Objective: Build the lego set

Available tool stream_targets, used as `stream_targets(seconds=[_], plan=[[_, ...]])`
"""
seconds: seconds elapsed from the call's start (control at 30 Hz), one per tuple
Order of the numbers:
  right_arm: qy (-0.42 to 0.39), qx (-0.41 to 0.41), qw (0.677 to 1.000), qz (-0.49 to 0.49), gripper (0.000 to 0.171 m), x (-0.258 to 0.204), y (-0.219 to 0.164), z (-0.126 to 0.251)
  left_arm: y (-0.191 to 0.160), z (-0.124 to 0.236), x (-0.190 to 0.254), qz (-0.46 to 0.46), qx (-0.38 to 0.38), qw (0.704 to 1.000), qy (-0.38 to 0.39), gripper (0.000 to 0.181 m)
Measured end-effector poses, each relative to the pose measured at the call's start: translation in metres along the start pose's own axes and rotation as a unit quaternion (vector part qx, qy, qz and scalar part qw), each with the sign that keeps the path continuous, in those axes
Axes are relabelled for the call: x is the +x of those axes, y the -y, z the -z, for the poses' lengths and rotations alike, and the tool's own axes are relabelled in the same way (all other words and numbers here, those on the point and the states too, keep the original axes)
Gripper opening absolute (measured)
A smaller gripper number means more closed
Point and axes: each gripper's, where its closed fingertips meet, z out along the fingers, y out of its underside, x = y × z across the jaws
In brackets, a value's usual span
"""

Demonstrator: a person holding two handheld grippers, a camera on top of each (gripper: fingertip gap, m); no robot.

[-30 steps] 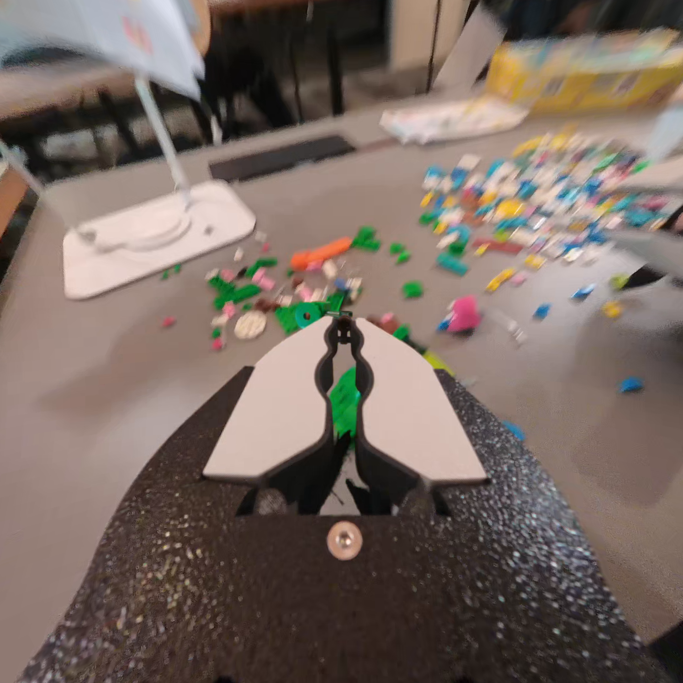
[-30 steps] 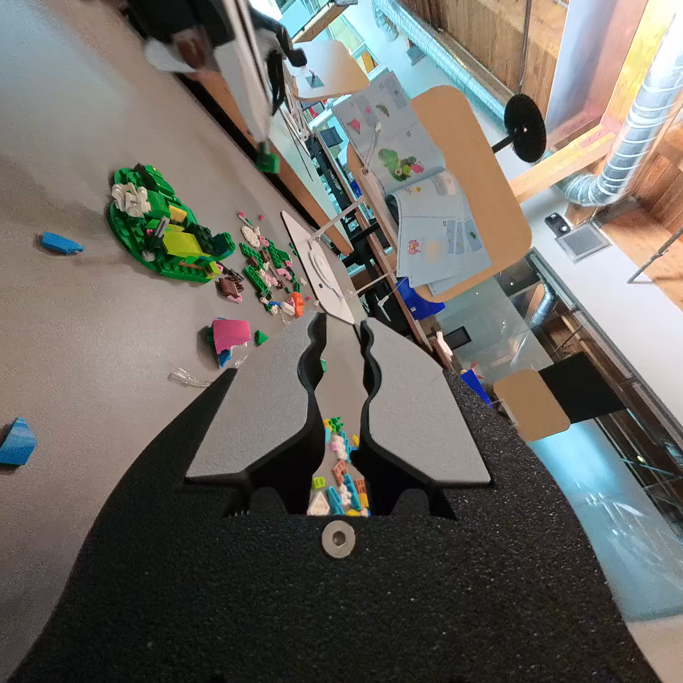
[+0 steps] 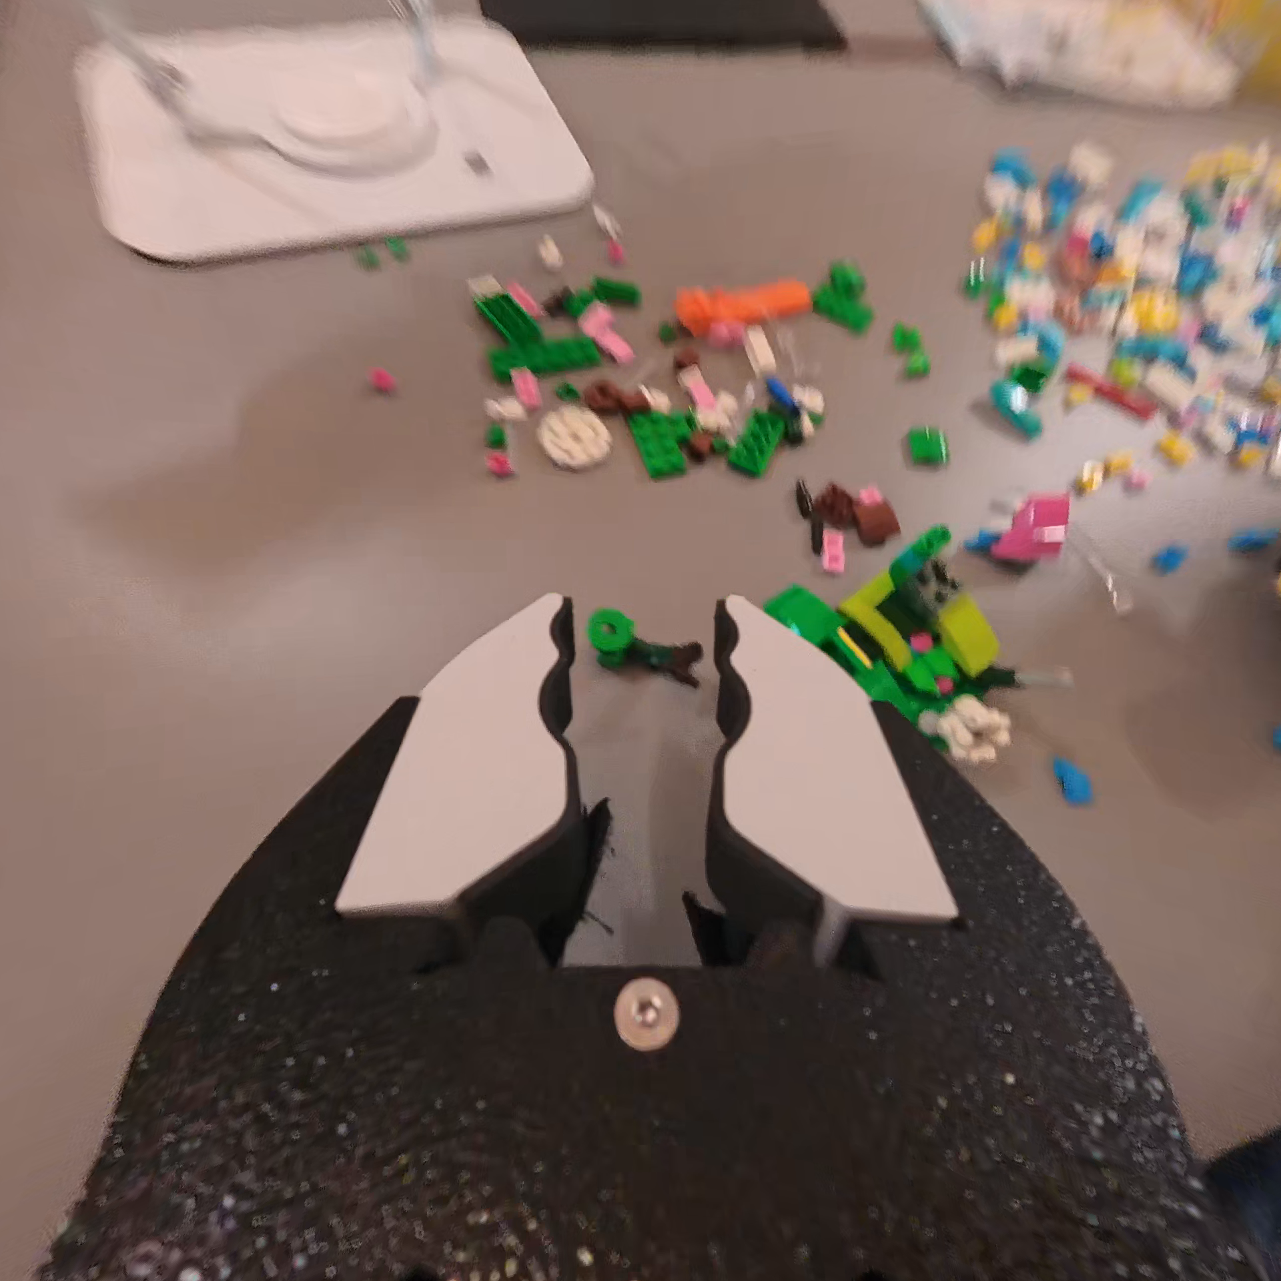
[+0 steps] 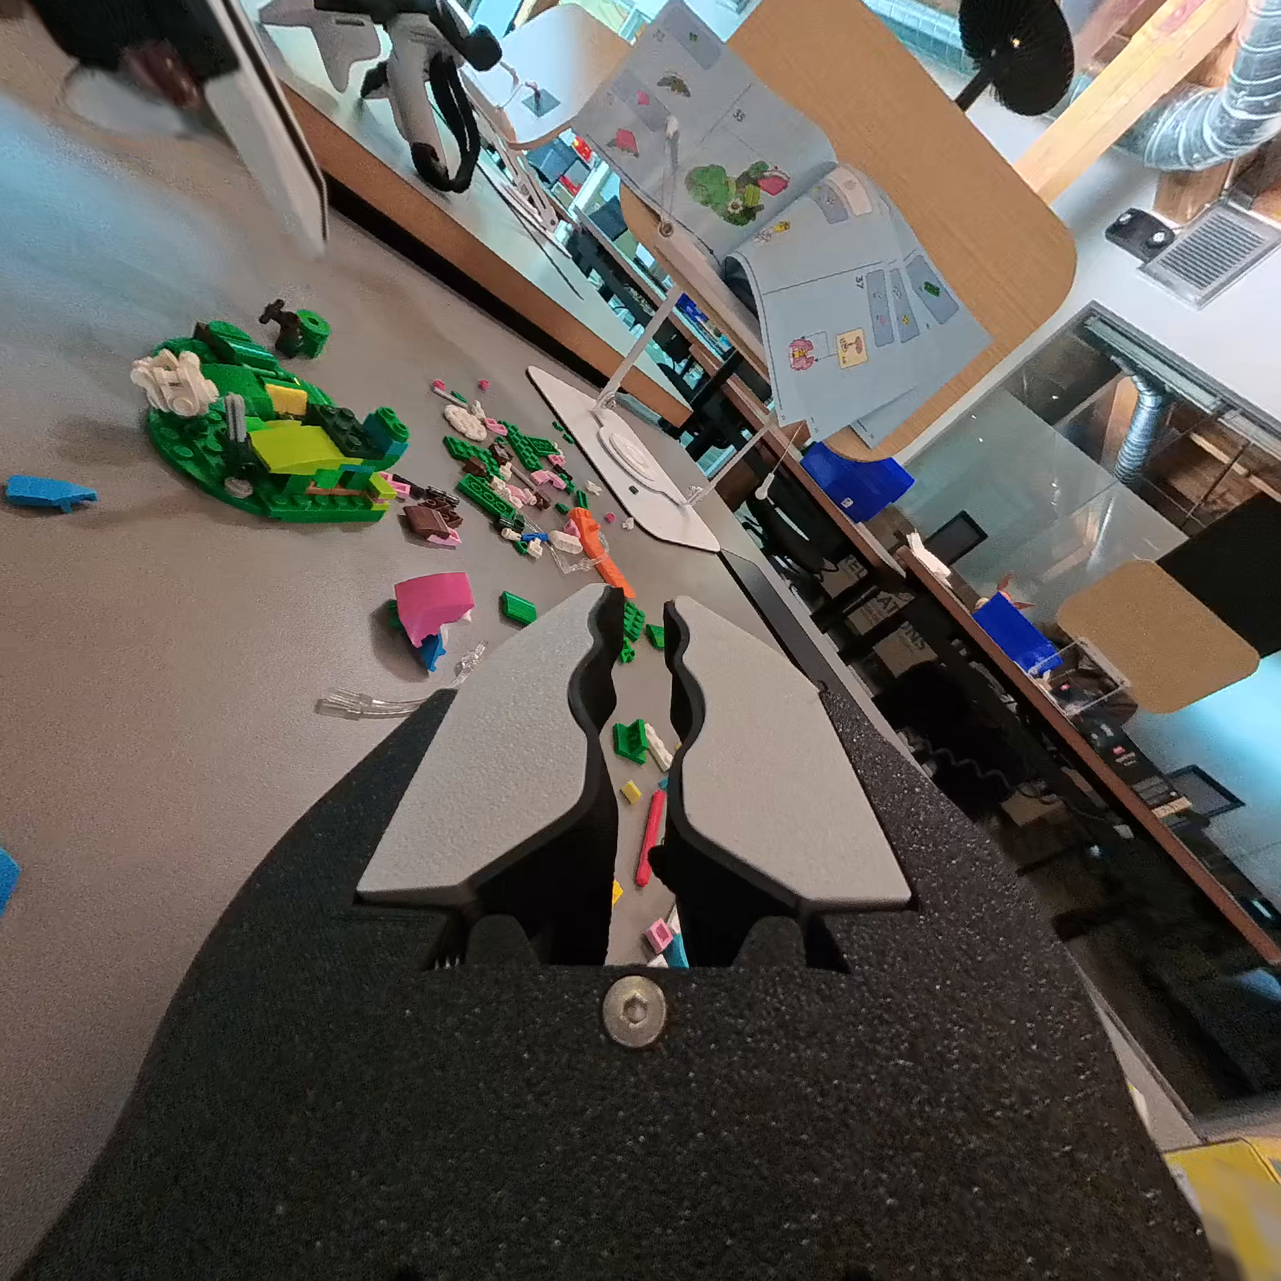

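Lego sub-assembly, a small green ring on a dark green and brown stem (image 3: 641,646), lies on the grey table (image 3: 277,589) beside the round green built base (image 3: 894,651). Left gripper (image 3: 645,627), pinched shut on it a second ago, now gapes over it: released, likely repositioning. Right gripper (image 4: 641,610) stays slightly parted, empty.

Ahead of you a flat white plastic stand base (image 3: 333,138) rests on the grey table (image 3: 208,554). Behind it stand light wooden chair backs (image 4: 922,166) and blue plastic bins (image 4: 856,478).
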Motion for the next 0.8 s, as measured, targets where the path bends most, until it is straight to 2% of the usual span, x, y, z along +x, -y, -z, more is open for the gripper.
stream_targets(seconds=[0.03,0.17,0.3,0.4,0.57,0.63,0.7,0.8], plan=[[-0.001,0.001,1.0,-0.003,0.011,0.001,0.0,0.0,0.01,0.008,-0.01,0.016,0.045,0.999,0.019,0.037],[-0.007,0.002,1.0,-0.014,0.011,0.005,-0.002,0.001,0.03,0.03,-0.046,0.054,0.172,0.979,0.09,0.03],[-0.012,-0.002,1.0,-0.025,0.011,0.009,-0.006,0.0,0.034,0.019,-0.074,0.053,0.236,0.959,0.15,0.026],[-0.015,-0.009,1.0,-0.023,0.011,0.009,-0.009,-0.001,0.044,0.027,-0.076,0.061,0.302,0.938,0.158,0.022],[-0.012,-0.023,1.0,0.005,0.013,0.006,-0.012,-0.003,0.054,0.04,-0.07,0.016,0.358,0.917,0.174,0.018],[-0.01,-0.027,0.999,0.036,0.015,0.005,-0.01,-0.004,0.057,0.043,-0.068,0.009,0.368,0.913,0.176,0.017],[-0.017,-0.04,0.992,0.115,0.016,0.012,-0.004,-0.006,0.059,0.046,-0.066,0.011,0.381,0.909,0.17,0.015],[-0.005,-0.033,0.982,0.185,0.015,0.023,0.023,-0.029,0.063,0.048,-0.064,0.03,0.4,0.903,0.154,0.014]])
